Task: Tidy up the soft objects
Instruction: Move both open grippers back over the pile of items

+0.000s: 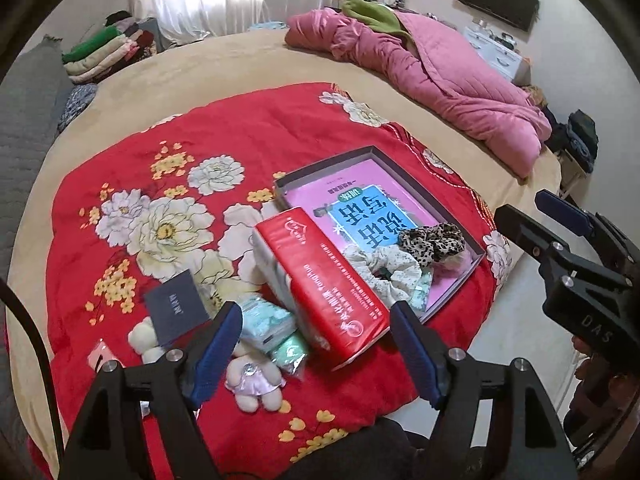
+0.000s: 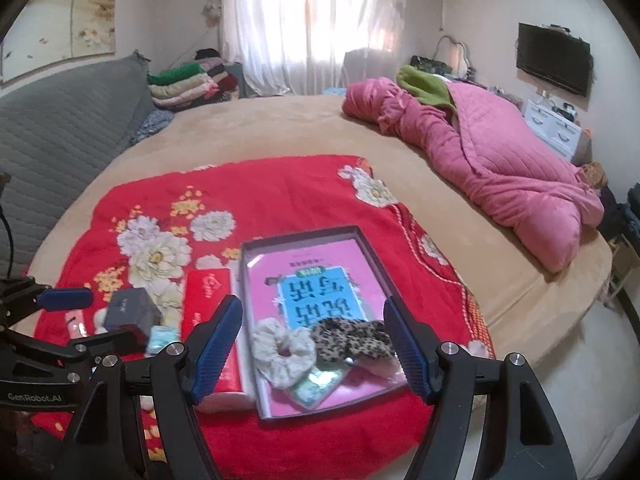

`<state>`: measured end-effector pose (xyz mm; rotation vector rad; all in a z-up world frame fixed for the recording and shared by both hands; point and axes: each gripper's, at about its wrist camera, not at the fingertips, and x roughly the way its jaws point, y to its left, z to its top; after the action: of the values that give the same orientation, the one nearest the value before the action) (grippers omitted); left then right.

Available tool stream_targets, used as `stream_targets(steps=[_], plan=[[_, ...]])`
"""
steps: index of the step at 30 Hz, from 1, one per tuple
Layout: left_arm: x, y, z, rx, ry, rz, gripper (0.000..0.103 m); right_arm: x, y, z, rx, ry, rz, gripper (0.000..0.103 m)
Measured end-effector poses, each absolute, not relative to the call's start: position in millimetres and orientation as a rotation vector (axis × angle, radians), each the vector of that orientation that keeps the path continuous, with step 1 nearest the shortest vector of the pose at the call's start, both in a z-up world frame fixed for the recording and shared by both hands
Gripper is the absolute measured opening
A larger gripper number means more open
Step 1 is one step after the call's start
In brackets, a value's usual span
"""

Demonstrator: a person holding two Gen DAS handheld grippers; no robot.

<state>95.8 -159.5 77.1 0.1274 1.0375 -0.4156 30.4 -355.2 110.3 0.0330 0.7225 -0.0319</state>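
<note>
A shallow grey box [image 1: 456,206] [image 2: 362,240] with a pink and blue printed bottom lies on the red floral blanket [image 1: 248,128] [image 2: 256,192]. In it lie a leopard scrunchie [image 1: 434,242] [image 2: 352,338], a cream scrunchie [image 1: 384,270] [image 2: 284,352] and a mint packet [image 2: 320,386]. A red tissue pack [image 1: 324,280] [image 2: 208,292] leans on the box's left side. Left of it lie mint tissue packets [image 1: 268,322], a small plush toy [image 1: 252,380] and a dark card box [image 1: 176,306] [image 2: 130,308]. My left gripper [image 1: 316,352] is open above the tissue pack. My right gripper [image 2: 312,352] is open above the scrunchies.
The blanket lies on a tan bed [image 1: 224,64]. A pink quilt [image 1: 440,76] [image 2: 492,152] is heaped at the far right, folded clothes [image 1: 104,52] [image 2: 184,84] at the far left. A grey headboard [image 2: 60,128] stands on the left. The bed's edge drops off to the right.
</note>
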Motion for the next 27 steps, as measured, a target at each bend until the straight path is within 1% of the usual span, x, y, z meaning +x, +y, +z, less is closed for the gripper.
stream_targets(steps=[12, 21, 27], plan=[[84, -112, 95, 0.085, 1.000, -0.354, 0.076, 27, -315, 134, 0.031, 0.667, 0.066, 0.074], [84, -49, 110, 0.001, 0.974, -0.261, 0.076, 25, -288, 144, 0.010, 0.652, 0.127, 0.074], [84, -8, 111, -0.039, 0.968, -0.194, 0.076, 26, -262, 145, -0.026, 0.650, 0.171, 0.074]])
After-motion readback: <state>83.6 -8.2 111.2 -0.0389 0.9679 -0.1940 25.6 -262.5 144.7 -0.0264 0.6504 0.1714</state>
